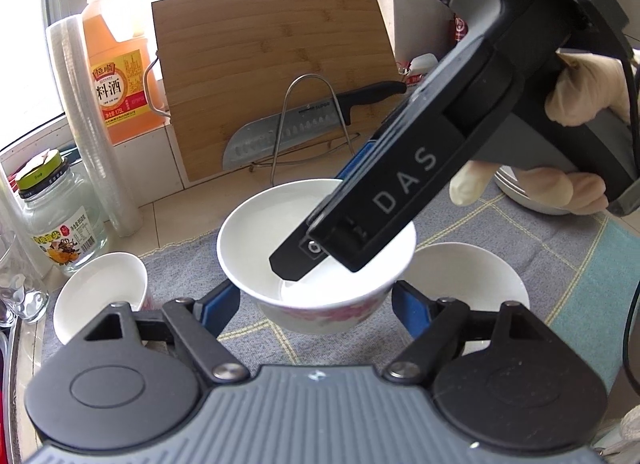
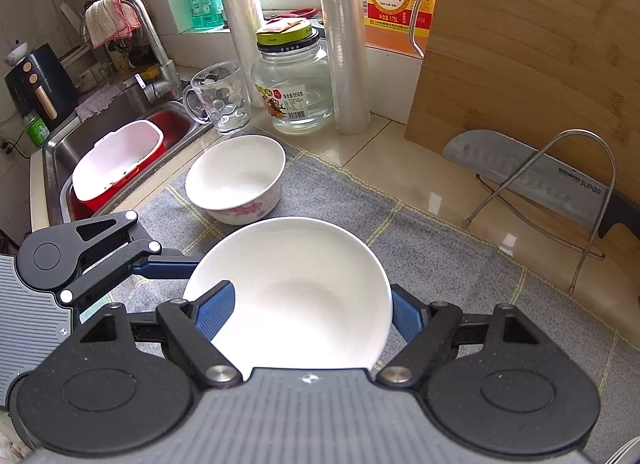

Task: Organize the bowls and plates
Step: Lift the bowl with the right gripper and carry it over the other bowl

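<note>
A white bowl with pink flowers (image 1: 280, 248) sits between my left gripper's (image 1: 316, 304) blue fingers, which are spread at its sides; contact is unclear. My right gripper (image 1: 316, 260) comes down from the upper right, one finger inside this bowl. In the right wrist view the same bowl (image 2: 304, 296) fills the centre, my right gripper (image 2: 312, 312) straddling its rim: left pad (image 2: 214, 310) inside, right pad (image 2: 404, 314) outside. My left gripper (image 2: 160, 264) reaches in from the left. A second flowered bowl (image 2: 236, 180) stands behind on the grey mat (image 2: 460, 276); a third (image 1: 480, 280) is at right.
A bamboo cutting board (image 1: 272, 64) and a knife in a wire rack (image 1: 304, 124) stand behind. A glass jar (image 2: 294, 84), glass mug (image 2: 220, 98), film rolls (image 2: 346, 44) and cooking wine jug (image 1: 114, 64) line the wall. The sink (image 2: 80, 140) holds a red-and-white basin (image 2: 116, 164).
</note>
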{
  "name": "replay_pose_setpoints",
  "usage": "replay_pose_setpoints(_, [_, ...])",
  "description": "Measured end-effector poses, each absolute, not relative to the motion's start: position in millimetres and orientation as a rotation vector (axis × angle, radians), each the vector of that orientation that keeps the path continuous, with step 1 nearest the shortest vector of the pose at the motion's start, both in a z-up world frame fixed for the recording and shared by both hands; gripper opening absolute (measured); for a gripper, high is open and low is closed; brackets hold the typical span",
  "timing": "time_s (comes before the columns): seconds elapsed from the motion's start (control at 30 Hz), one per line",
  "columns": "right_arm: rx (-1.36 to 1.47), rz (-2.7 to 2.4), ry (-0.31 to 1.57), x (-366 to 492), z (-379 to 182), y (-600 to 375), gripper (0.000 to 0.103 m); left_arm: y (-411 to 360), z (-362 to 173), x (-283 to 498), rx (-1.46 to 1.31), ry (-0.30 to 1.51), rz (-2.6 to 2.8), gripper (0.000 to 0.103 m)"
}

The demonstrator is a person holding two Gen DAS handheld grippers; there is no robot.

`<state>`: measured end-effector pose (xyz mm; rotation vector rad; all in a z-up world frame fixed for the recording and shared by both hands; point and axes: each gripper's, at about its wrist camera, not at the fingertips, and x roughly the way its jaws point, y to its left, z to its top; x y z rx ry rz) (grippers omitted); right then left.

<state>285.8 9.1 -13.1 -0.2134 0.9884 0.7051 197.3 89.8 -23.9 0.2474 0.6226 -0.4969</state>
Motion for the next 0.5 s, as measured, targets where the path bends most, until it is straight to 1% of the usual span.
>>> replay_pose_setpoints(0.5, [-0.175, 0.633, 0.985, 245, -6, -25, 0.086, 66, -15, 168, 0.271, 0.611, -0.584, 0.083])
